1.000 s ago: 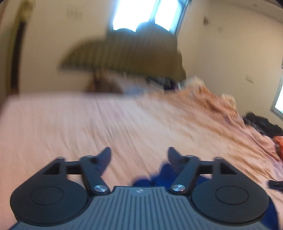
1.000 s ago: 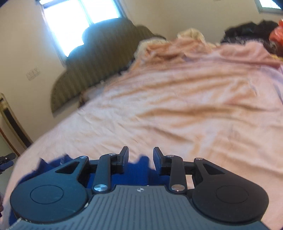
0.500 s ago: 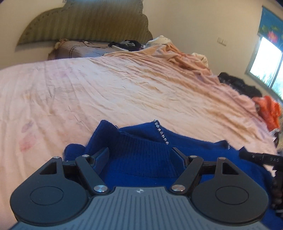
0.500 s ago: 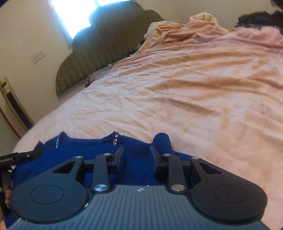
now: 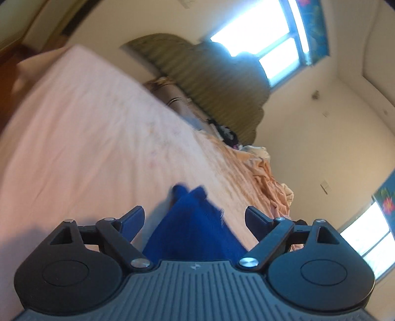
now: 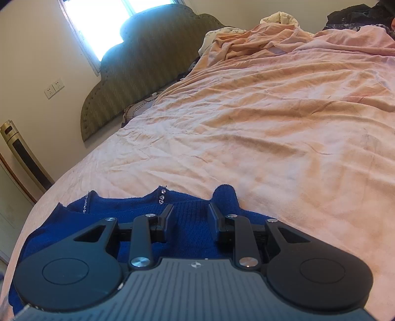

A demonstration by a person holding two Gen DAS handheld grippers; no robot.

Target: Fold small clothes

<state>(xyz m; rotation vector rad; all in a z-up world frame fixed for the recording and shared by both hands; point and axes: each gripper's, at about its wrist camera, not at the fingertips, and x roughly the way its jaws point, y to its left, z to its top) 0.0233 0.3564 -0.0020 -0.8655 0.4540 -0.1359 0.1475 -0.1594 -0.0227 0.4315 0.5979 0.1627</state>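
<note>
A small blue knit sweater (image 6: 190, 237) with a row of rhinestones (image 6: 161, 196) at its neck lies flat on the pink bedsheet (image 6: 271, 148), near the bed's front edge. My right gripper (image 6: 190, 214) hovers low over its ribbed middle, its fingers a narrow gap apart, open, with no cloth pinched. In the tilted left wrist view the sweater (image 5: 192, 222) shows as a narrow blue strip running between the widely spread fingers of my left gripper (image 5: 195, 217), which is open. Whether that cloth touches the fingers cannot be told.
An olive padded headboard (image 6: 148, 69) stands at the far end under a bright window (image 6: 98, 22). A crumpled peach blanket (image 6: 259, 42) and dark clothes (image 6: 358, 14) lie at the far right. A tower heater (image 6: 22, 153) stands left of the bed.
The left wrist view has rolled sharply and lifted, so the sweater shrank from a wide spread to a narrow strip. The right gripper stays over the sweater; the left gripper has left its view.
</note>
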